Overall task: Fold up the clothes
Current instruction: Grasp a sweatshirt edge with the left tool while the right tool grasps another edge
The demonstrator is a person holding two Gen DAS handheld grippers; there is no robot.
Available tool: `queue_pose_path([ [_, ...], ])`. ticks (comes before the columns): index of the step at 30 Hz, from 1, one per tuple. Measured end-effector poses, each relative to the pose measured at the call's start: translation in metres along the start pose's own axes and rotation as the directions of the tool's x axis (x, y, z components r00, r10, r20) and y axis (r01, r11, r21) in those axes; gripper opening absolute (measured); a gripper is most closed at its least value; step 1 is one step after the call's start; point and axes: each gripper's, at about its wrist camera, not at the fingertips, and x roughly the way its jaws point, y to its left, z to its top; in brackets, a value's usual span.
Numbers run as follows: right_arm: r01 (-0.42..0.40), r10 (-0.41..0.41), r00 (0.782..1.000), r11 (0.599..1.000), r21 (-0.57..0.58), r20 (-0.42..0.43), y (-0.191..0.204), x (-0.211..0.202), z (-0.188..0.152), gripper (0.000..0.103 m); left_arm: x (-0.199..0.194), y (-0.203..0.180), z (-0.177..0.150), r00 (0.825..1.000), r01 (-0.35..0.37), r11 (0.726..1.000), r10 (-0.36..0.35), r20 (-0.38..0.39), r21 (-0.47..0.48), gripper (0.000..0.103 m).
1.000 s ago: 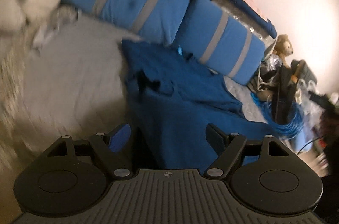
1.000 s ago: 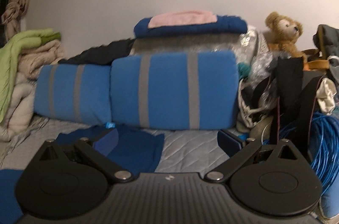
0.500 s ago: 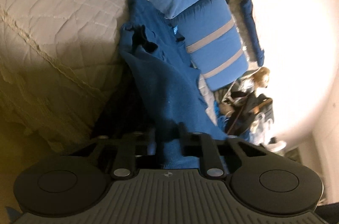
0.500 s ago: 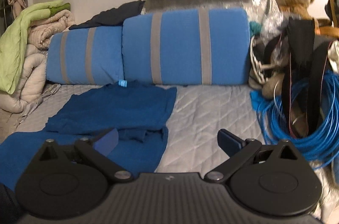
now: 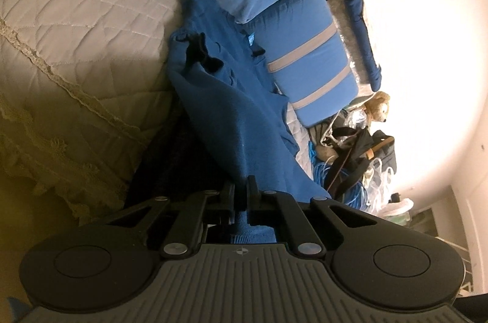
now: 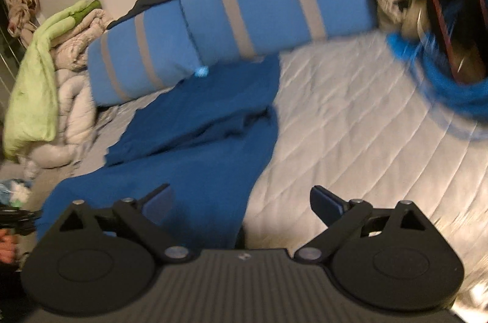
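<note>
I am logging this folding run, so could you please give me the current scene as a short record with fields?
garment: dark blue top, spread rumpled on the grey quilted bedspread
left gripper: fingers shut on an edge of the dark blue top, cloth bunched between them
right gripper: fingers open, empty, low over the garment's near part
behind garment: blue striped cushions against the wall
right of bed: coil of blue cable, teddy bear
fold state: not yet neatly folded

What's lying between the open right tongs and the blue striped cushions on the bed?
In the right wrist view, the blue garment covers most of that stretch between the right tongs and the striped cushions, with grey quilt beside it.
</note>
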Motion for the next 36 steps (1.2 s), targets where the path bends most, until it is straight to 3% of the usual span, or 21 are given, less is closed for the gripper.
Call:
queue_pose_path([
  [6,-0.17,0.191,0.978,0.965,0.201,-0.09,-0.029,0.026,-0.035,0.085,-0.001,0.005,-0.002,1.0,0.016,1.0,-0.015,0.011,-0.026,0.007],
  [13,-0.339,0.379,0.925,0.852,0.4,-0.025,-0.055,0.047,-0.062,0.075,0.0,0.005,-0.001,1.0,0.016,0.999,-0.016,0.011,-0.035,0.007],
  [16,-0.388,0.431,0.903,0.811,0.438,0.001,-0.06,0.054,-0.07,0.062,0.0,0.006,-0.002,1.0,0.021,0.999,-0.02,0.016,-0.044,0.007],
  [17,-0.401,0.446,0.895,0.8,0.446,0.005,-0.06,0.056,-0.072,0.053,0.0,0.006,-0.002,1.0,0.022,0.999,-0.021,0.019,-0.047,0.007],
  [18,-0.416,0.462,0.887,0.789,0.453,0.009,-0.06,0.058,-0.074,0.037,-0.001,0.006,-0.002,1.0,0.02,0.999,-0.019,0.021,-0.046,0.006],
  [21,-0.448,0.486,0.873,0.768,0.458,0.039,-0.059,0.055,-0.075,0.012,-0.002,0.003,-0.002,0.999,0.007,0.999,-0.006,0.032,-0.036,0.006],
  [26,-0.432,0.444,0.893,0.795,0.425,0.076,-0.051,0.039,-0.06,0.006,-0.012,-0.012,0.003,0.994,0.009,1.0,-0.009,0.105,-0.002,0.006],
  [32,-0.372,0.352,0.927,0.909,0.189,0.131,-0.008,0.011,-0.017,0.006,-0.019,-0.048,0.02,0.982,-0.003,0.992,-0.02,0.186,0.123,0.005],
  [36,-0.323,0.31,0.937,0.945,0.06,0.164,0.017,0.003,0.01,0.006,-0.016,-0.069,0.036,0.975,-0.008,0.98,-0.036,0.219,0.197,0.005],
])
